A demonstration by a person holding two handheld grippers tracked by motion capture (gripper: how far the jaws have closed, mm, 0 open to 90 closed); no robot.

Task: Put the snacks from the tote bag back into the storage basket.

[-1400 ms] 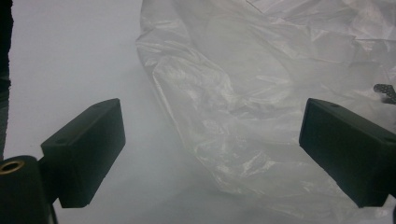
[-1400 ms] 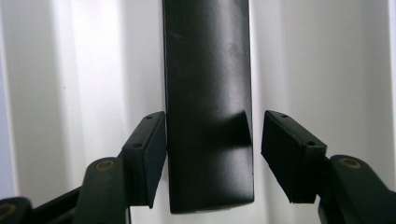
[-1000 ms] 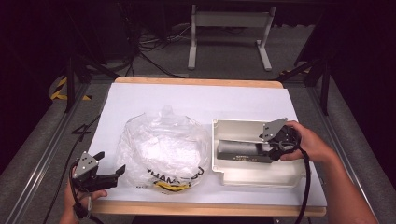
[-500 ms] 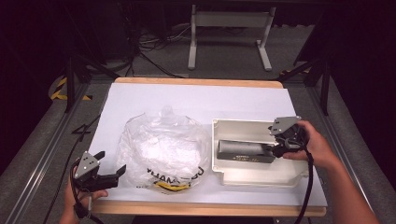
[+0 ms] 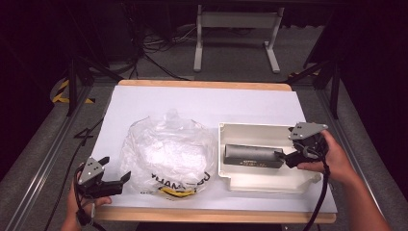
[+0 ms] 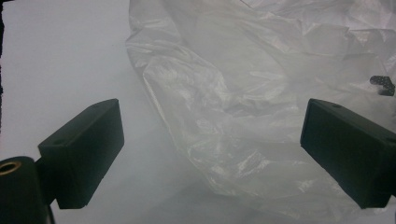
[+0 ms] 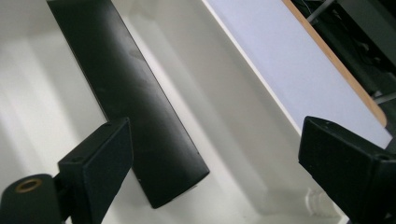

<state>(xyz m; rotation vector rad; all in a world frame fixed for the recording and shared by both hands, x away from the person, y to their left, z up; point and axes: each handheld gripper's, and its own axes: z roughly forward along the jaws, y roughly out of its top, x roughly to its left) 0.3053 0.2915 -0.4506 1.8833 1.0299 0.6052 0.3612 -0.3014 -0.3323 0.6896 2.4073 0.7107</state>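
Right gripper [image 5: 285,157] now back off the matte black bar [image 5: 252,156]

A white-topped table [image 5: 202,103] with a wooden edge is seen from above in a dim room. Grey carpeted floor [image 5: 231,62] surrounds it. A pale metal stand [image 5: 235,33] is set behind the table, with dark cables [image 5: 149,48] trailed beside it. Yellow-black hazard tape [image 5: 65,94] is seen at left.
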